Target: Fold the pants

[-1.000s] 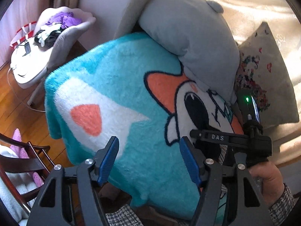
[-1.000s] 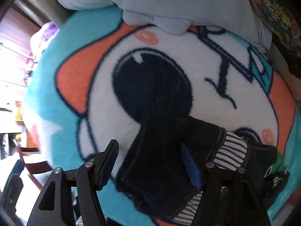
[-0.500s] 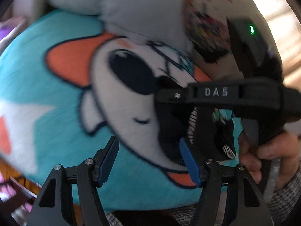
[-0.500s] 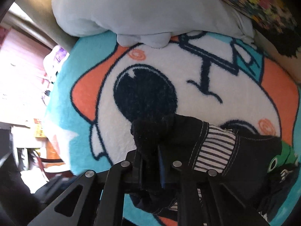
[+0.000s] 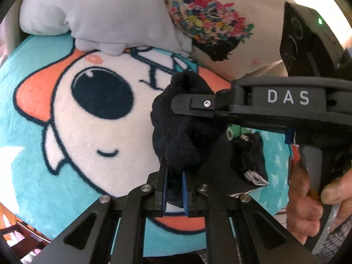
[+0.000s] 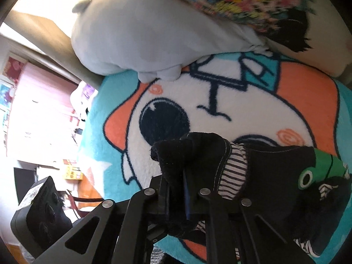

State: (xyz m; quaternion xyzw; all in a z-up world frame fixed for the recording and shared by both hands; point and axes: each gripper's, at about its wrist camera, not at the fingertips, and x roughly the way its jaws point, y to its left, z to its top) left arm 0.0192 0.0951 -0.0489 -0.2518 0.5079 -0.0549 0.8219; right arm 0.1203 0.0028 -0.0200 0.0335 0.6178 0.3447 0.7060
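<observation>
Pants: small black pants [image 5: 182, 132] with a striped lining and a green cartoon patch lie bunched on the blanket; in the right wrist view [image 6: 275, 176] the striped band and the green patch show to the right of the pinched edge.
Left gripper: the left gripper [image 5: 175, 187] has its blue-padded fingers [image 5: 184, 189] drawn narrow, pinching a fold of the black cloth that bulges up just above them.
Right gripper: the right gripper [image 6: 177, 195] is likewise nearly closed, with a rumpled edge of the pants gripped between its fingers; seen from the left wrist view, its black body marked DAS [image 5: 286, 101] reaches in from the right, its tip against the same bundle.
Hand: a person's hand [image 5: 308, 202] wraps the right gripper's handle at the right edge, with a grey patterned sleeve [image 5: 338, 242] below it.
Blanket: a fluffy turquoise blanket [image 5: 26, 176] with a white and orange cartoon face and a big dark eye covers the surface under the pants.
Pillows: a pale grey plush pillow [image 5: 99, 11] rests on the blanket's far edge, and a floral cushion [image 5: 209, 17] sits beside it to the right.
Room: wooden floor and a dark wooden chair [image 5: 26, 237] show at the lower left of the left wrist view.
</observation>
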